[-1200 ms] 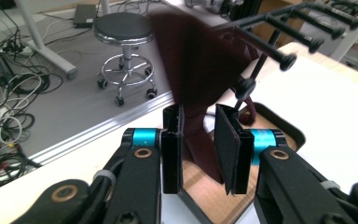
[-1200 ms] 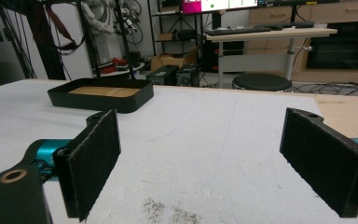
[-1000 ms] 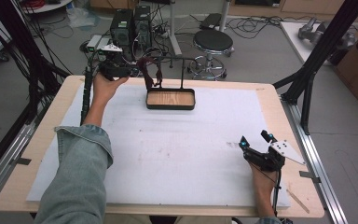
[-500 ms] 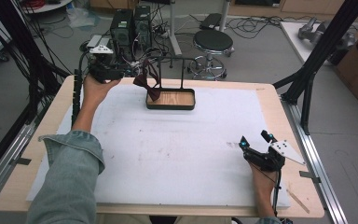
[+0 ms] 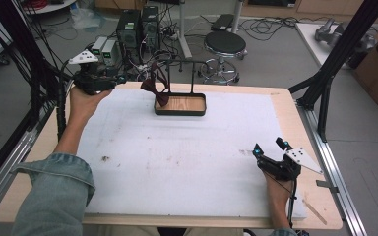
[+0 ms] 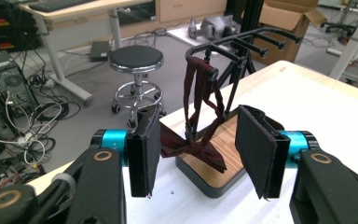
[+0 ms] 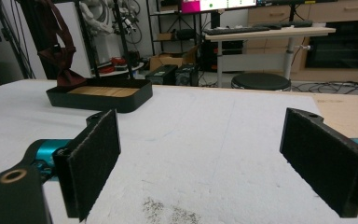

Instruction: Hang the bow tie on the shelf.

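The dark red fabric bow tie [image 6: 200,140] hangs by its strap from the black metal rack [image 6: 242,44] over the black-rimmed wooden tray [image 5: 181,104]. Left gripper [image 6: 196,151], jaws spread, sits just beside the tray; right gripper [image 5: 270,147], jaws spread, rests well apart from the tray.

We see a faded blue denim sleeve [image 5: 54,196] with a rolled cuff on the left forearm. The left black two-jaw handheld gripper [image 6: 196,149] has flat black felt-like pads [image 6: 256,149], cyan metal collars, brass-ringed pivot holes, a grey three-cornered top plate and a ribbed black cable. The right black two-jaw handheld gripper [image 5: 269,146] matches: cyan-tipped jaws, grey three-cornered plate, thin black cable, brass-ringed pivot.
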The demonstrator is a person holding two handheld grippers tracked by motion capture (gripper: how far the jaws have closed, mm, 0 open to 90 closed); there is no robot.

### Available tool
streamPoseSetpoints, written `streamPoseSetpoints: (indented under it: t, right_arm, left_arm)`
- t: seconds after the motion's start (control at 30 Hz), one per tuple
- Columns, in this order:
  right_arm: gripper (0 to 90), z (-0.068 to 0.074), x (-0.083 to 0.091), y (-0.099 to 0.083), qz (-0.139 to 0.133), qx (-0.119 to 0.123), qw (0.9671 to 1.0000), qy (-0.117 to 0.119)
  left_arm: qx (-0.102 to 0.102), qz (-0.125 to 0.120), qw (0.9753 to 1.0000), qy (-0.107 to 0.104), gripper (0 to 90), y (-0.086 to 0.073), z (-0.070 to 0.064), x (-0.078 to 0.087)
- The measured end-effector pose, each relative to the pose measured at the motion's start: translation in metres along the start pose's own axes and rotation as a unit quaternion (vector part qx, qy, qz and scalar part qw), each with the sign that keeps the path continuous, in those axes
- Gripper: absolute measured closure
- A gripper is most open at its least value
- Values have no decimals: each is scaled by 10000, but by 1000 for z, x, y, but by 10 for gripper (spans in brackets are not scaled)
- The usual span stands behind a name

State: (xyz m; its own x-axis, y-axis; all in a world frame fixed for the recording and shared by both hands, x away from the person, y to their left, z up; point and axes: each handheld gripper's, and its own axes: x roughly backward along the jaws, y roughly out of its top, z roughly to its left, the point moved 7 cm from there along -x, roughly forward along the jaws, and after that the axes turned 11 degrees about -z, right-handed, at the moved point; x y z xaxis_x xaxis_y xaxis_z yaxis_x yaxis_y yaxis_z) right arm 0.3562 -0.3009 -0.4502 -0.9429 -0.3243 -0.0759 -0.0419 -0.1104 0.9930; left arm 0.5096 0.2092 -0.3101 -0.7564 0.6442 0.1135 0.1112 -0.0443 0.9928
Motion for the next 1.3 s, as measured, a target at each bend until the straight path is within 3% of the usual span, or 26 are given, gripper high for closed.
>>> streamPoseSetpoints:
  t: [0.27,0.5,0.6,0.8,1.0,1.1,1.3]
  right_arm:
    - [114,0,0,0,7,-18,10000,-21]
    - [114,0,0,0,6,22,10000,-16]
    - [114,0,0,0,16,12,10000,-23]
    - [114,0,0,-1,26,2,10000,-27]
    - [114,1,0,-1,32,7,10000,-23]
    - [114,1,0,-1,33,1,10000,-20]
    - [114,1,0,-1,39,4,10000,-25]
  left_arm:
    - [27,-312,9995,53,441,1,-8,30]
    - [83,-426,9990,85,390,-12,-18,56]
    - [17,-450,9990,54,388,-20,-23,68]
    - [9,-615,9980,160,381,-38,-31,88]
    - [28,-628,9974,343,375,-60,-37,100]
    - [50,-514,9979,389,373,-79,-43,106]
    - [53,-349,9985,415,368,-102,-51,111]
